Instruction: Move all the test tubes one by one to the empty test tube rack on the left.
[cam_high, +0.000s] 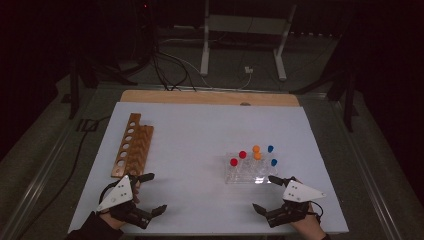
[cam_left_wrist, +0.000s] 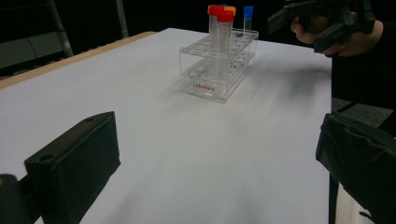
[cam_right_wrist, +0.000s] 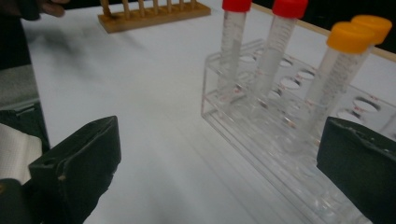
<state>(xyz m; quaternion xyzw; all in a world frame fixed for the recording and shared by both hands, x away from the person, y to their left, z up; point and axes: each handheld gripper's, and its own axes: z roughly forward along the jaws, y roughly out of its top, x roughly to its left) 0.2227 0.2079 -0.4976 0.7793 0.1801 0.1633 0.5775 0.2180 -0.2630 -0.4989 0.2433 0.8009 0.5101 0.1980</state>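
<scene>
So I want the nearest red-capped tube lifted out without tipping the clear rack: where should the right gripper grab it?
Probably just under the red cap, on the bare upper part of the tube. It stands upright in the clear rack, at the end of its row, so come level from the open table side, with the right gripper open, then lift straight up.

Red, orange and blue caps (cam_high: 242, 154) are topping tubes in a clear rack (cam_high: 248, 172) (red lettering), near a tan wooden rack (cam_high: 132, 146) on white.
</scene>
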